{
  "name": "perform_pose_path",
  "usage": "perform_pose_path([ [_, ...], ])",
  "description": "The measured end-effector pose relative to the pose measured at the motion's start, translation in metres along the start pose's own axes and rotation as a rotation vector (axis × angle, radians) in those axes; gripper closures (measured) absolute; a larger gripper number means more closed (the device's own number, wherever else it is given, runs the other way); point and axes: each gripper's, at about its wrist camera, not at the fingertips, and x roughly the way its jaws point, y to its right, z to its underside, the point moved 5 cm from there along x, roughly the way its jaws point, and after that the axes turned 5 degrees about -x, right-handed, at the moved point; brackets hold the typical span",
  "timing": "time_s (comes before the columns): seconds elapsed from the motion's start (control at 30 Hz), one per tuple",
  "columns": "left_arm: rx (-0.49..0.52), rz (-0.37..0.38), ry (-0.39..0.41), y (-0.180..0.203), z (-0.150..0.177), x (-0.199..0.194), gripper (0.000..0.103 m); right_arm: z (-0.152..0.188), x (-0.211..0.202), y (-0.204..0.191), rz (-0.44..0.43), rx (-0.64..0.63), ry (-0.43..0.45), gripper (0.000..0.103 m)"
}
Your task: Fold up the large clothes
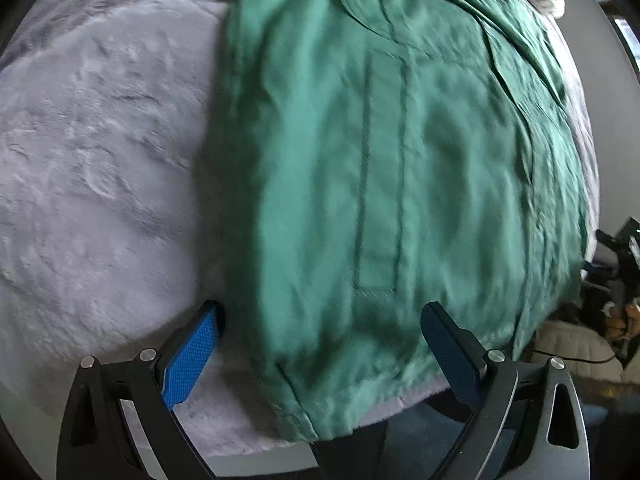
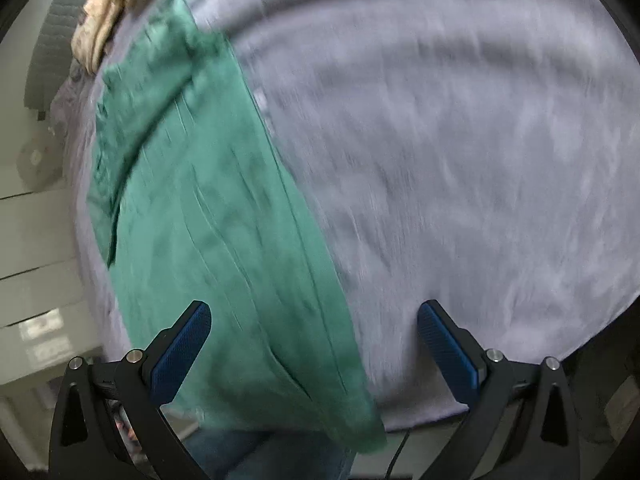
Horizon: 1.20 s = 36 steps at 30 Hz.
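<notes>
The green garment [image 1: 400,180] lies spread out on a soft gray blanket [image 1: 100,160]. It looks like a big shirt or jacket, but the pictures are blurry, so I am not sure. A long stitched strip runs down its middle.

My left gripper [image 1: 322,354] hangs over the near end of the green garment. Its 2 blue fingers [image 1: 188,360] are spread wide apart and hold nothing. The near hem of the garment sits between them.

My right gripper [image 2: 314,354] is also over the near end of the garment. Its fingers [image 2: 180,356] are spread wide too, with nothing in them. From this side, the garment's long edge runs between them, with gray blanket to the right of it.

A tan cloth [image 2: 104,20] lies bunched past the far end of the garment.
</notes>
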Motion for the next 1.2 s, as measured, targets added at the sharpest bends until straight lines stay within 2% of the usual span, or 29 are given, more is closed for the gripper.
perform_pose_path([
  [0.13,0.021,0.068,-0.066,0.013,0.024,0.007,0.004,0.019,0.006,0.000,-0.073,-0.012,-0.053,0.000],
  [0.27,0.043,0.071,-0.128,0.020,0.037,0.018,0.004,0.034,0.016,-0.018,-0.184,-0.039,-0.138,0.000],
  [0.4,0.030,0.066,-0.154,0.017,0.036,0.024,0.004,0.043,0.018,-0.051,-0.387,-0.070,-0.172,0.000],
  [0.47,0.022,0.052,-0.159,0.015,0.033,0.030,0.004,0.042,0.021,-0.054,-0.389,-0.076,-0.169,0.000],
  [0.53,0.001,0.050,-0.153,0.013,0.028,0.034,0.004,0.042,0.031,-0.045,-0.334,-0.055,-0.191,0.000],
  [0.57,-0.014,0.047,-0.146,0.010,0.028,0.032,0.008,0.043,0.035,-0.041,-0.313,-0.038,-0.204,0.000],
  [0.6,-0.023,0.043,-0.136,0.013,0.025,0.033,0.014,0.045,0.040,-0.036,-0.288,-0.018,-0.218,0.000],
  [0.63,-0.027,0.022,-0.121,0.010,0.024,0.030,0.031,0.046,0.041,-0.035,-0.276,-0.009,-0.219,0.002],
  [0.67,-0.027,0.012,-0.112,0.006,0.021,0.027,0.049,0.047,0.041,-0.036,-0.267,-0.005,-0.216,0.007],
  [0.7,-0.027,0.018,-0.099,0.001,0.021,0.022,0.057,0.049,0.040,-0.039,-0.262,-0.004,-0.217,0.015],
  [0.73,-0.029,0.044,-0.088,-0.003,0.020,0.017,0.075,0.050,0.038,-0.041,-0.256,-0.012,-0.217,0.045],
  [0.77,-0.038,0.084,-0.084,-0.005,0.020,0.012,0.087,0.050,0.038,-0.044,-0.244,-0.024,-0.217,0.077],
  [0.8,-0.047,0.112,-0.083,-0.005,0.020,0.007,0.087,0.051,0.035,-0.048,-0.243,-0.039,-0.214,0.088],
  [0.87,-0.053,0.169,-0.078,-0.007,0.019,-0.003,0.092,0.049,0.025,-0.057,-0.288,-0.058,-0.189,0.091],
  [0.93,-0.076,0.256,-0.064,-0.007,0.016,-0.018,0.092,0.046,0.015,-0.066,-0.353,-0.076,-0.166,0.092],
  [1.03,-0.115,0.380,-0.006,-0.005,0.006,-0.046,0.092,0.033,-0.008,-0.089,-0.449,-0.092,-0.106,0.092],
  [1.1,-0.148,0.471,0.073,-0.007,-0.012,-0.073,0.092,0.021,-0.021,-0.106,-0.511,-0.098,-0.063,0.092],
  [1.2,-0.174,0.547,0.179,-0.002,-0.044,-0.106,0.092,-0.005,-0.039,-0.138,-0.593,-0.126,0.005,0.092],
])
